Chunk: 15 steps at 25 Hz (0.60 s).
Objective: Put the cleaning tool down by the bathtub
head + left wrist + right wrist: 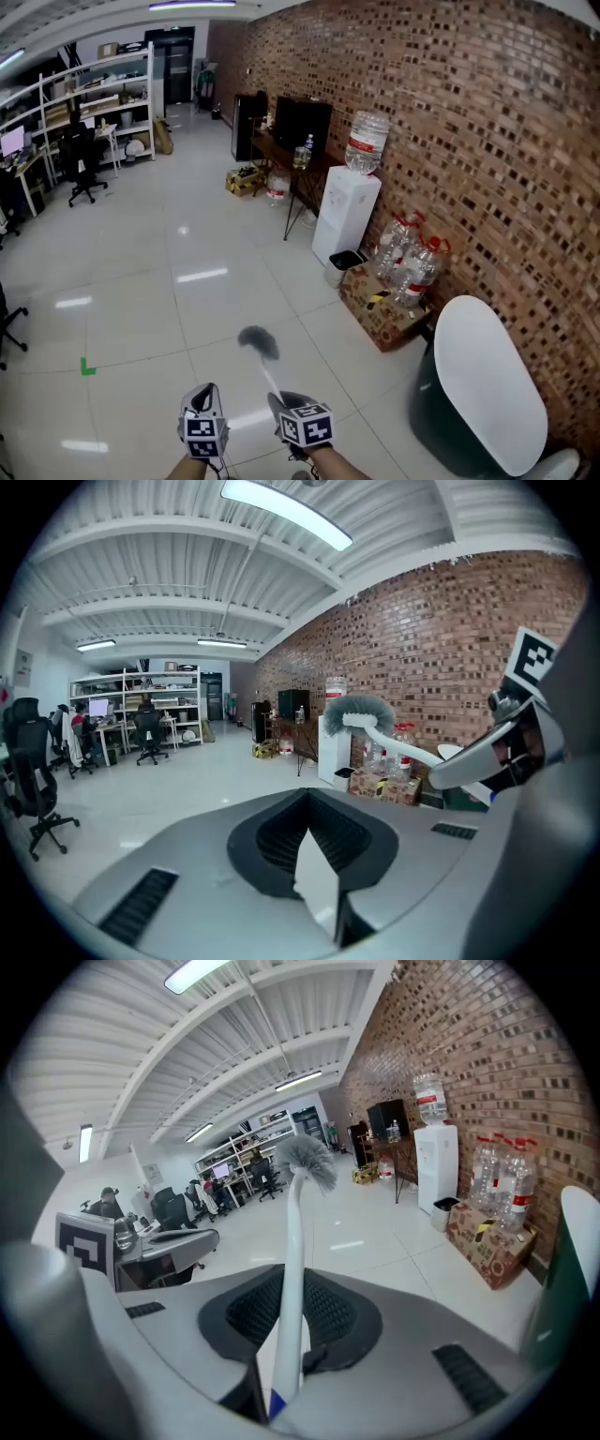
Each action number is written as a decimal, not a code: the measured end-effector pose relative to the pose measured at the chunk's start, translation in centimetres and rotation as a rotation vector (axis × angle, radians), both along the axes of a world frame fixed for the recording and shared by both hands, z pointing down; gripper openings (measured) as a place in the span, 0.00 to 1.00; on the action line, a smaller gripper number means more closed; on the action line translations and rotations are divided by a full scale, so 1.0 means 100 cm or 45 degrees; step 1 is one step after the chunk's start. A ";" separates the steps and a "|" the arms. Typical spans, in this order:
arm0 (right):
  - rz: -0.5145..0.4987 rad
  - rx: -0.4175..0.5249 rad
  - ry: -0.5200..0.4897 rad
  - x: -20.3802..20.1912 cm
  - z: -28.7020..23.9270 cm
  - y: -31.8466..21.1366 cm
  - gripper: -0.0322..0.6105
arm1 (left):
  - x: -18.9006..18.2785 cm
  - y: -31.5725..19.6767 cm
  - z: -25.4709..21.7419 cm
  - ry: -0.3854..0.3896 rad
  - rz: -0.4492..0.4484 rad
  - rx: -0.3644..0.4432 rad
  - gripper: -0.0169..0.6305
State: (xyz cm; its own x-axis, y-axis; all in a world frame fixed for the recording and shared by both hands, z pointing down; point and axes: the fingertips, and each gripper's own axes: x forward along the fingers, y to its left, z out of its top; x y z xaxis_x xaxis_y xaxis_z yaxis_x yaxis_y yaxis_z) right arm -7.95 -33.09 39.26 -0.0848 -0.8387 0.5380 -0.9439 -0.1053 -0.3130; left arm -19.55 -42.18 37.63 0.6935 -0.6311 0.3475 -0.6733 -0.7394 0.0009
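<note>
The tub stands at the right against the wall. Beyond it along the wall come a box with bottles behind it, then a bin before the dispenser. Shelves stand far left. The brush juts forward from the right claw, with the left claw just beside it.

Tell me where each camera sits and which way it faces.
Head view: on the person's head, looking down at the floor; left gripper, right gripper with the brush show below.
Left gripper view: on the left gripper, facing the brick wall over empty jaws; right gripper at right.
Right gripper view: on the right gripper, facing the far shelves along the gripped brush; left gripper at left.
Shared: all see the brush and water cooler.
</note>
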 end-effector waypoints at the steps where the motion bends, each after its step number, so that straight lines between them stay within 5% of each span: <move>1: 0.000 0.008 0.007 0.006 -0.004 0.005 0.16 | 0.008 0.001 -0.006 0.005 -0.002 0.007 0.03; 15: -0.026 0.122 0.069 0.086 -0.039 0.093 0.16 | 0.124 0.083 -0.054 0.036 0.121 0.131 0.04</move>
